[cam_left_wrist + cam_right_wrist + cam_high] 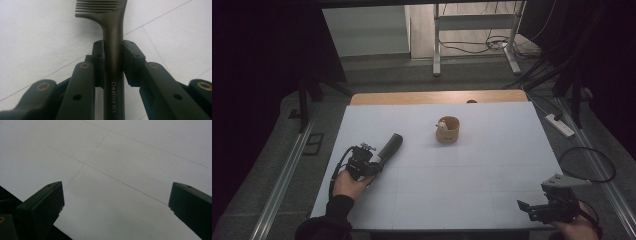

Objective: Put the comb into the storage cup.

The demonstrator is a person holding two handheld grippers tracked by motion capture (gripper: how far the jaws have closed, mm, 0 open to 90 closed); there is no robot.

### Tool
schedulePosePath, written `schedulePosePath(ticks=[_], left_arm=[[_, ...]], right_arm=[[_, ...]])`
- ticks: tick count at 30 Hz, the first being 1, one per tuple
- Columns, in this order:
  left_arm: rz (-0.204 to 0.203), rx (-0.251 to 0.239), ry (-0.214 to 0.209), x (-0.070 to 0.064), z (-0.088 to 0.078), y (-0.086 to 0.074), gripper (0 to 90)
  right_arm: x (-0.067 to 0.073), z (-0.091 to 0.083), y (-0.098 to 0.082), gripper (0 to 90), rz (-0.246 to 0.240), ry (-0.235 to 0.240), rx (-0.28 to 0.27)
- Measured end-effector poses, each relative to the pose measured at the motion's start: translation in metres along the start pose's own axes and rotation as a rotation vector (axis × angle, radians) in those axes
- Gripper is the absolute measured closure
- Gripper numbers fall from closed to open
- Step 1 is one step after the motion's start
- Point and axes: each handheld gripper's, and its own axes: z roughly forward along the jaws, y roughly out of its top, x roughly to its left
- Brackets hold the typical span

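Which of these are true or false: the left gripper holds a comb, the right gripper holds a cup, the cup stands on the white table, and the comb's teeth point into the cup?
The left gripper holds a comb. True: its jaws are shut on the comb's handle.
The right gripper holds a cup. False: its jaws are open with nothing between them.
The cup stands on the white table. True.
The comb's teeth are in the cup. False: the comb is well apart from the cup, to its left in the high view.
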Motion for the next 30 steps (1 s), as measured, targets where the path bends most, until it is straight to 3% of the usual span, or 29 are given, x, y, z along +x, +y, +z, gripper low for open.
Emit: schedulePosePath(ticks=[10,30], left_arm=[[0.043,-0.056,-0.001,-0.007,-0.009,0.000,72.0],[0.125,-0.172,-0.060,-0.026,-0.034,-0.011,71.9]], right_arm=[[0.000,0.000,0.000,0.1,0.000,-0.002,-0.004],[0.002,-0.003,0.000,0.0,-0.007,-0.003,-0.029]])
